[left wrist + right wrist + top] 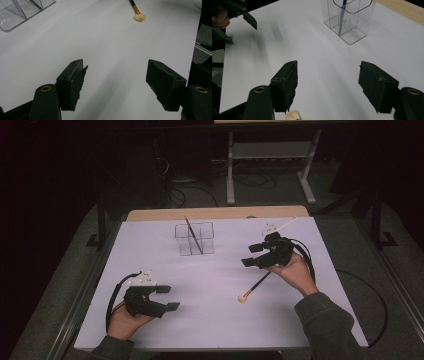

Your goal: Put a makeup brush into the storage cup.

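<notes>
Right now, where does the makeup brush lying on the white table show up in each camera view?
High view: the makeup brush lies right of centre, bristles toward the person, handle running under the right gripper.
Left gripper view: top edge, right of centre.
Right gripper view: only a pale bristle tip at the bottom edge, beside one of the jaws.
Shared landmark: the clear organiser.

High view: fixed above the person's side, facing forward and down over the whole white tabletop [210, 320]. Each tool camera rides low, looking out between its own jaws, close to the surface. All three share the clear organizer [194, 239] and the brush [255, 287].
</notes>
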Demonstrator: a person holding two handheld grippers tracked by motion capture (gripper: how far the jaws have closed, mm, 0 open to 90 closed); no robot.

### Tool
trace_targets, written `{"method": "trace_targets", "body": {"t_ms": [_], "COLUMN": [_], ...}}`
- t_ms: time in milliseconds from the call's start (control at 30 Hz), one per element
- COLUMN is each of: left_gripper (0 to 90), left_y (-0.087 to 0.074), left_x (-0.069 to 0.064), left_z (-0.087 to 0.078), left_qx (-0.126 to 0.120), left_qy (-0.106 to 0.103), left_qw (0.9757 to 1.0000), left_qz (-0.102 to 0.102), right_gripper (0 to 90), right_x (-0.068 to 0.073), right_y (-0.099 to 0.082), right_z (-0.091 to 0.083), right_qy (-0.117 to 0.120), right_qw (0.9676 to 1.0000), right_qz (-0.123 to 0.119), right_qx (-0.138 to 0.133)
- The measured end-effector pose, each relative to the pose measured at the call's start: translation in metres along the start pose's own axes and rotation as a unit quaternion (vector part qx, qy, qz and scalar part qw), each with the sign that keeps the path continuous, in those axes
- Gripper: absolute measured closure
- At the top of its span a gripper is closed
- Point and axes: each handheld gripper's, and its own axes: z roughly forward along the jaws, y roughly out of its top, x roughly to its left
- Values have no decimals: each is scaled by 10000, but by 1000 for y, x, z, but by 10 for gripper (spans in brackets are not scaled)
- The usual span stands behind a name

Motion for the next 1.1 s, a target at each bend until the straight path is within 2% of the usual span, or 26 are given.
{"method": "trace_targets", "body": {"t_ms": [267, 700, 833, 967, 1100], "left_gripper": [295, 290, 280, 280, 280], "left_y": [1, 4, 2, 2, 2], "left_x": [-1, -1, -3, -2, -2], "left_z": [2, 1, 1, 0, 2], "left_qx": [-16, -56, -32, 10, -10], "left_qy": [-15, -20, 22, 49, 51], "left_qw": [10000, 10000, 10000, 10000, 10000], "left_qz": [5, 58, -12, 27, -20], "right_gripper": [298, 291, 291, 290, 292], "right_x": [4, 7, 8, 9, 9], "right_y": [-6, -18, -22, -27, -32], "right_z": [-5, -13, -13, -13, -14], "right_qy": [6, 16, 42, 59, 96], "right_qw": [9999, 10000, 10000, 10000, 9999], "right_qz": [-54, 20, 19, -12, 55], "right_qx": [-86, -45, -55, -48, -93]}}
